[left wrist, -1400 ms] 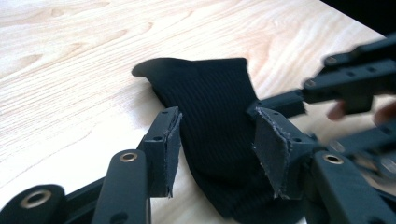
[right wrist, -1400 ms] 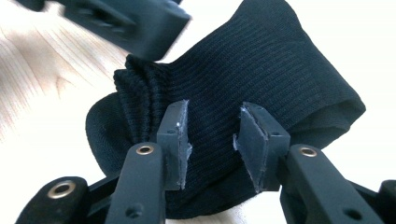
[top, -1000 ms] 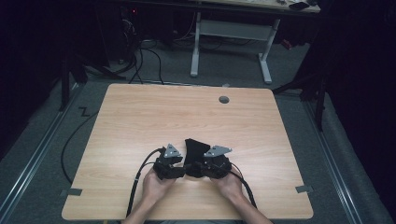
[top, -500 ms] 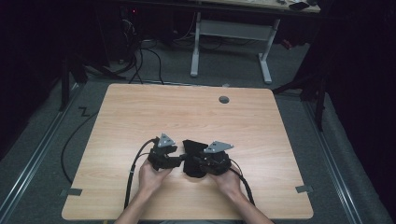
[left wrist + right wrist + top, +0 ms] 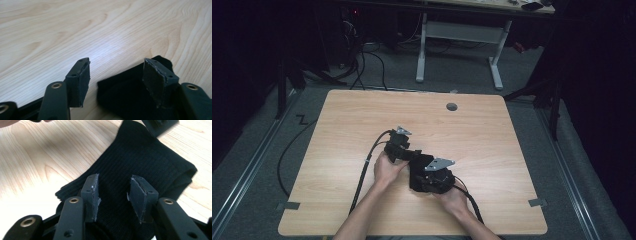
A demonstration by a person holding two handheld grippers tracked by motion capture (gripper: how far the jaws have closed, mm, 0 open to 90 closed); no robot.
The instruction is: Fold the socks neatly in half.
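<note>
A black ribbed cloth (image 5: 140, 152) lies folded on the wooden table (image 5: 492, 130), between my two grippers near the front middle. In the high view the cloth (image 5: 415, 165) is a dark patch between them. My left gripper (image 5: 116, 65) is open; its jaws have just been opening, and the cloth's edge (image 5: 120, 92) lies under its right jaw, not pinched. My right gripper (image 5: 115, 180) hovers just over the cloth with nothing pressed between its pads; its jaws have just been opening again. From above, the left gripper (image 5: 408, 152) sits farther back than the right gripper (image 5: 424, 176).
A round cable hole (image 5: 452, 106) is near the table's far edge. Black cables (image 5: 362, 175) trail from the grippers off the front edge. A white-legged desk (image 5: 457, 30) stands on the floor behind the table.
The left gripper has moved away from the front edge, toward the table's middle. The cloth, raised between the grippers a second ago, now lies flat. The right hand has barely shifted.
</note>
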